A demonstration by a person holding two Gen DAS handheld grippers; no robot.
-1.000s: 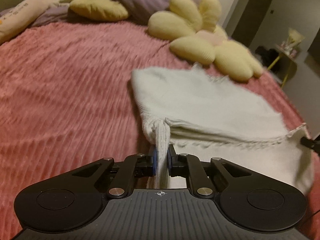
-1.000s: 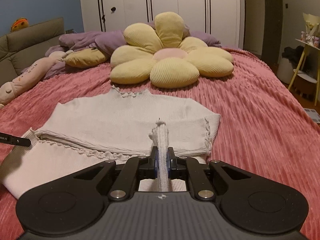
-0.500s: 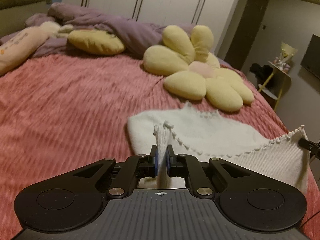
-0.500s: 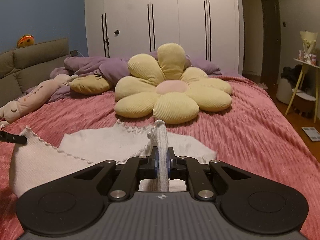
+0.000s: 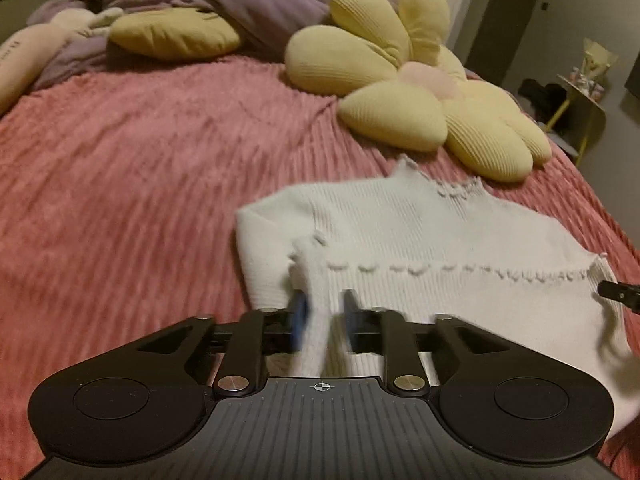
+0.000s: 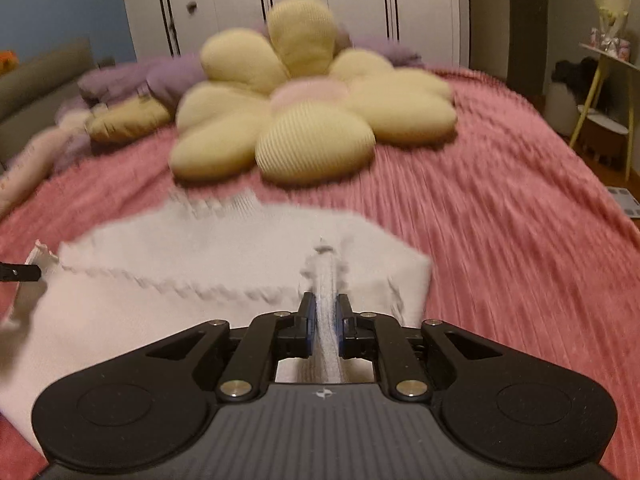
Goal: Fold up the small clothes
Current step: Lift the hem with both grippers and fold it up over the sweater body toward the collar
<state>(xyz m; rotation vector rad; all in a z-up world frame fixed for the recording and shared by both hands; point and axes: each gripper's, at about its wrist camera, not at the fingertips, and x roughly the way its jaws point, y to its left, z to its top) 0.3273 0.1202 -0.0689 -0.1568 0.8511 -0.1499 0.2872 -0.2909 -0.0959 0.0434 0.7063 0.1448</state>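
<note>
White ribbed knit top (image 5: 420, 232) lies on the pink ribbed bedspread (image 5: 140, 184), near side folded up over the body so the scalloped hem (image 5: 440, 270) runs across the middle, frilled neck pointing twd the yellow flower cushion (image 5: 404, 88) just beyond it. Left tongs (image 5: 323, 316) sit at the top's left end: jaws have just been opening and now stand apart w/ a bunched strip of knit between them; strip leans against the blue left pad, clear gap to the right pad, so no pinch there. Heavy blur on the fingers in left wrist view. Right tongs (image 6: 325, 314) at the top's right end, seen in right wrist view: jaws have also just been easing apart but only slightly, and the pinched ridge of the white top (image 6: 224, 252) fills the narrow slot, blue pads touching it both sides, so it's a grip as far as I can tell thru the blur. Each view shows the other tool's dark fingertip at the far corner of the hem, at frame edge. Cloth under both tongs rests flat on the bedspread (image 6: 500, 208). Further back: flower cushion (image 6: 312, 92), a plain yellow pillow (image 5: 176, 34), purple duvet (image 5: 240, 0) bunched by the head of the bed, a pale long plush toy (image 5: 24, 56) at far left, white wardrobe doors (image 6: 320, 0) behind, a small side stand w/ yellow legs (image 6: 604, 92) off to the right.
</note>
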